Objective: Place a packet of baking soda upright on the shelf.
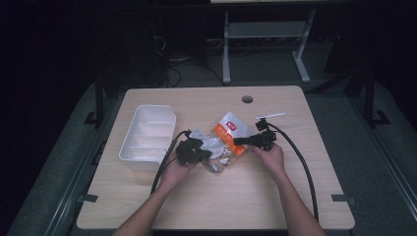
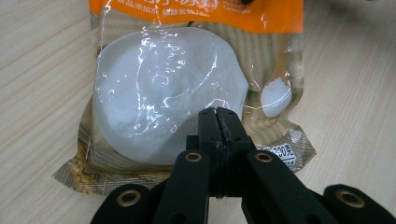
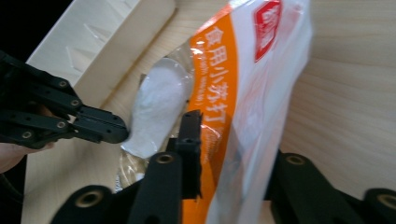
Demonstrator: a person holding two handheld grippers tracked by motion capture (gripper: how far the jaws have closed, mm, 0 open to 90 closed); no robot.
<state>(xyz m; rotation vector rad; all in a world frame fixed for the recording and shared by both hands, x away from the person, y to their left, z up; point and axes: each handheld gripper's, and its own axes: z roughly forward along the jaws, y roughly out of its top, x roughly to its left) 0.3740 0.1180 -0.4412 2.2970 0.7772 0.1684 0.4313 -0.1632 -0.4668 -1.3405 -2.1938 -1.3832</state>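
Observation:
A clear and orange bag of white powder lies in the middle of the wooden table. My left gripper is shut on its near left end; in the left gripper view the two jaws meet tight over the bag beside the big white lump. My right gripper comes in from the right. In the right gripper view the bag's orange and white end stands between the jaws of the right gripper, which are still apart; one finger is hidden behind the film. The left gripper shows there at the left.
A white tray with dividers sits at the table's left, close to my left hand, and is seen again as the tray in the right gripper view. A small white strip lies behind my right gripper. Black cables trail over the table.

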